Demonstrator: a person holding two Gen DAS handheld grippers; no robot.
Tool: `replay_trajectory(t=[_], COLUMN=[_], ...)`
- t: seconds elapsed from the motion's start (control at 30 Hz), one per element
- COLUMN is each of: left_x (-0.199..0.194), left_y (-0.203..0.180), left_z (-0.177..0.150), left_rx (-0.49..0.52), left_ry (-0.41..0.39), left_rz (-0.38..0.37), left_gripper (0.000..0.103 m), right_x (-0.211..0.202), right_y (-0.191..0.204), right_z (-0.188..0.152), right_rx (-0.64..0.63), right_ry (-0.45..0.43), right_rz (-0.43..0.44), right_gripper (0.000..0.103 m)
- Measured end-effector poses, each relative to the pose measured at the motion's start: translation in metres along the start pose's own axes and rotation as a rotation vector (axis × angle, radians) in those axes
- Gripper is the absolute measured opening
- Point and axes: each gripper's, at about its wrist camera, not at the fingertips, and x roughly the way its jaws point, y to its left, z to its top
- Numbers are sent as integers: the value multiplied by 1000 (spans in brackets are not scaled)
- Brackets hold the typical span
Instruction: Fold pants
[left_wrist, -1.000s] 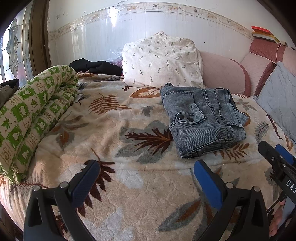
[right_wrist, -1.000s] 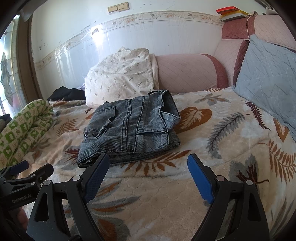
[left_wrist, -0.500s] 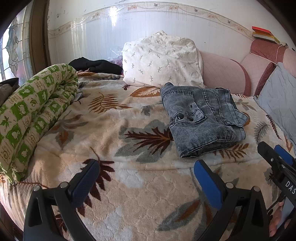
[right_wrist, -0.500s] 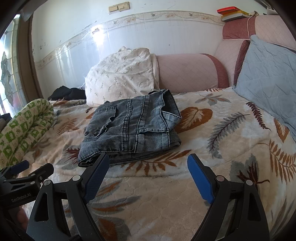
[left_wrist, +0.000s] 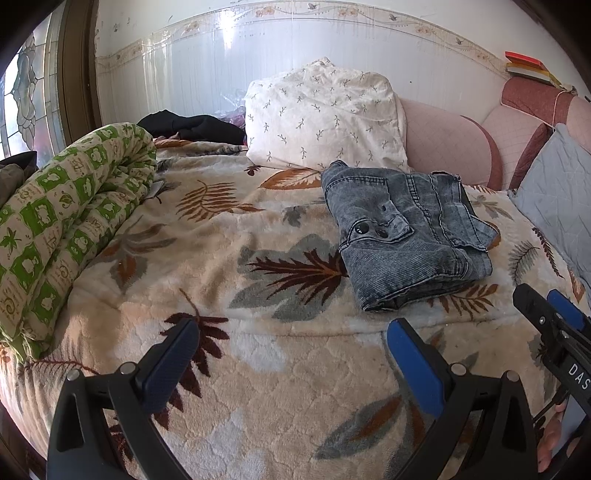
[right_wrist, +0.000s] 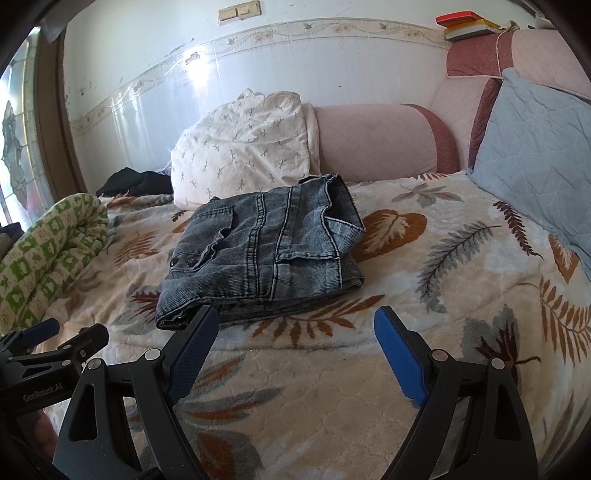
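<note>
Grey-blue denim pants (left_wrist: 402, 232) lie folded in a compact rectangle on the leaf-patterned blanket (left_wrist: 229, 280), in front of a white pillow. They also show in the right wrist view (right_wrist: 266, 254). My left gripper (left_wrist: 291, 343) is open and empty, hovering over the blanket near the bed's front, left of the pants. My right gripper (right_wrist: 295, 328) is open and empty, just in front of the pants' near edge, apart from them. The right gripper shows at the right edge of the left wrist view (left_wrist: 554, 325).
A rolled green-and-white quilt (left_wrist: 62, 225) lies along the bed's left side. A white pillow (left_wrist: 325, 118), dark clothes (left_wrist: 188, 127) and a pink headboard cushion (right_wrist: 376, 140) stand at the back. A blue-grey pillow (right_wrist: 535, 147) leans at the right.
Both grippers have drifted very slightly; the pants have not moved and both grippers stay open.
</note>
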Motion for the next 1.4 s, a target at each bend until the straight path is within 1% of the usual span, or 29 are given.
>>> replay_trajectory(t=[0.83, 1.4], left_x=[3, 7], left_y=[2, 3], left_z=[0, -2], left_rx=[-26, -42], left_ry=[19, 45], left_rz=[2, 2], left_gripper=[103, 103], right_x=[3, 2], right_y=[1, 2], right_z=[-2, -3], right_rx=[-8, -14], right_ry=[12, 11], right_rz=[5, 6], right_gripper=[86, 86])
